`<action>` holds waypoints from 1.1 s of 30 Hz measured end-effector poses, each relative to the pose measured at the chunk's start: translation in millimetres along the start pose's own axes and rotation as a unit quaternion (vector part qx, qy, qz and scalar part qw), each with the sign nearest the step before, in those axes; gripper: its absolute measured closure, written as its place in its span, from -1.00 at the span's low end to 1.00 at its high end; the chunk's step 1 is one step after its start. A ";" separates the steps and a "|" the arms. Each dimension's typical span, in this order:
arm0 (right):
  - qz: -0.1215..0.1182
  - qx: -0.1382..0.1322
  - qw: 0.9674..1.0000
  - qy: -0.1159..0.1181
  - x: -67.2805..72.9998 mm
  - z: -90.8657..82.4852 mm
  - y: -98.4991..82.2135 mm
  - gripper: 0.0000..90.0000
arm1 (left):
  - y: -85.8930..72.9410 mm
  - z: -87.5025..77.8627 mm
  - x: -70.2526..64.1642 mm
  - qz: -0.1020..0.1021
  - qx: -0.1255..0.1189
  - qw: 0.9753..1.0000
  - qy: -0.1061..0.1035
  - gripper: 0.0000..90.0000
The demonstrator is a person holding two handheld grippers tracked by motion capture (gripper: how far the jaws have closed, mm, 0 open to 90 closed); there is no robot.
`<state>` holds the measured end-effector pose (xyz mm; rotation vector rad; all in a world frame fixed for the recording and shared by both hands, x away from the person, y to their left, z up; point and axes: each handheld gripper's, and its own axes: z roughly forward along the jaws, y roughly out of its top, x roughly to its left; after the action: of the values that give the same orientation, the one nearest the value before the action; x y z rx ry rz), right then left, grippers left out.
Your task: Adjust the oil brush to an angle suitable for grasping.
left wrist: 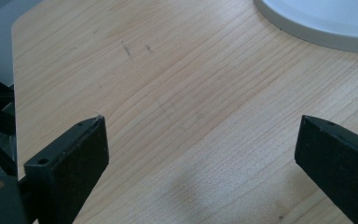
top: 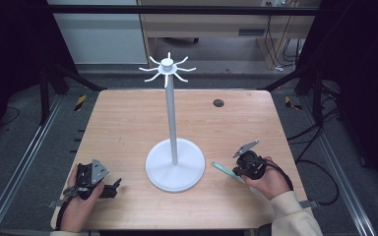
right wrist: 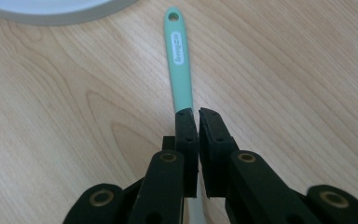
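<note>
Your left gripper (top: 109,187) rests at the pale wooden table's (top: 128,123) seven o'clock, jaws wide apart over bare wood. The white metal stand with hooked arms (top: 174,164) sits centre. At four o'clock your right gripper (top: 235,171) is clamped on the mint-green plastic-handled utensil (right wrist: 179,65)

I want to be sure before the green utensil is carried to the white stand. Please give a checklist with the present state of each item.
1. Right claw closed on the green utensil: ok.
2. Hanging hole at the handle end is free: ok.
3. Utensil's other end, behind the jaws: cannot tell.
4. White stand upright, hooks at top free: ok.
5. Left claw open, nothing between its jaws, away from the stand's pole: ok.
6. Grip firm enough for lifting: cannot tell.
</note>
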<state>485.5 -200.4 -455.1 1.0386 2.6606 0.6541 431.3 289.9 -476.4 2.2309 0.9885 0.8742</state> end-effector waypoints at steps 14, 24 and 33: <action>-0.008 0.039 0.999 -0.001 -9.4 -4.7 -6.9 0.71 | 0.0 0.3 -0.6 -0.002 0.000 1.000 0.000 -0.95; -0.008 0.060 0.998 0.002 -15.1 -4.3 -8.4 0.66 | 0.1 0.6 -1.2 0.000 0.000 1.000 0.000 -0.95; -0.021 0.075 0.997 0.008 -9.3 0.8 -5.0 0.69 | 0.1 0.7 -1.2 0.001 0.002 1.000 -0.002 -0.95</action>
<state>489.6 -209.7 -457.8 1.0148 2.7726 0.4617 431.1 288.8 -477.2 2.2371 0.9866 0.8690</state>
